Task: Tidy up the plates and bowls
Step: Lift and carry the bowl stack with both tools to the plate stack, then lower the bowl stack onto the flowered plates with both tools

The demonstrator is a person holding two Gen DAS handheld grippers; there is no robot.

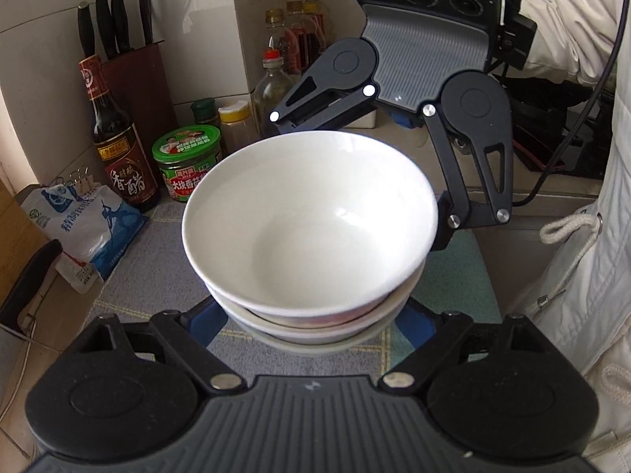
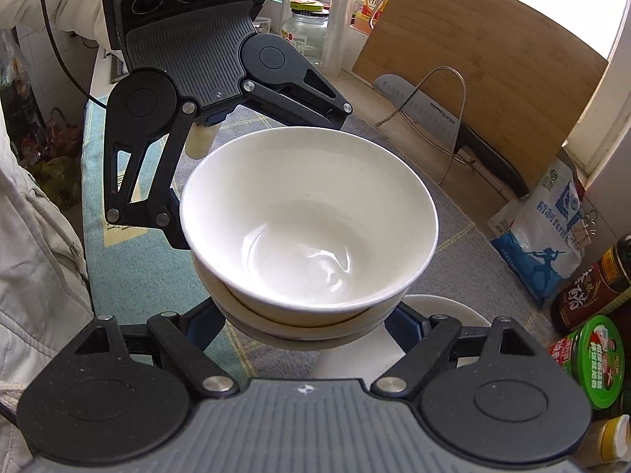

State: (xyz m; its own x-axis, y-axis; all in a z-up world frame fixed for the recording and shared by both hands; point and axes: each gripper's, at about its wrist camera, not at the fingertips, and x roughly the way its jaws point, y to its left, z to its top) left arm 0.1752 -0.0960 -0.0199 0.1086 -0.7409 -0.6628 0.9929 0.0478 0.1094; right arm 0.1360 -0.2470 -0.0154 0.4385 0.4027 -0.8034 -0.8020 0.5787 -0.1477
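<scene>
Knife blade (image 2: 426,108): "SUPOR" (vinegar bottle (image 1: 118,134): "香醋").

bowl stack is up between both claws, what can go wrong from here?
1. The stack of bowls is clamped from two sides only; uneven motion of the left claw and right claw could let it slip.
2. The top bowl sits loose and could tip.
3. The bottles stand close by.

Wrist views face each other, close, steep-down; share bowl stack (image 1: 311,228).

We see a white tiled wall (image 1: 221,19) behind a counter spread with a grey-and-teal cloth (image 1: 130,272). Daylight pours through a window (image 2: 621,19), where a wooden cutting board (image 2: 485,39) leans.
</scene>
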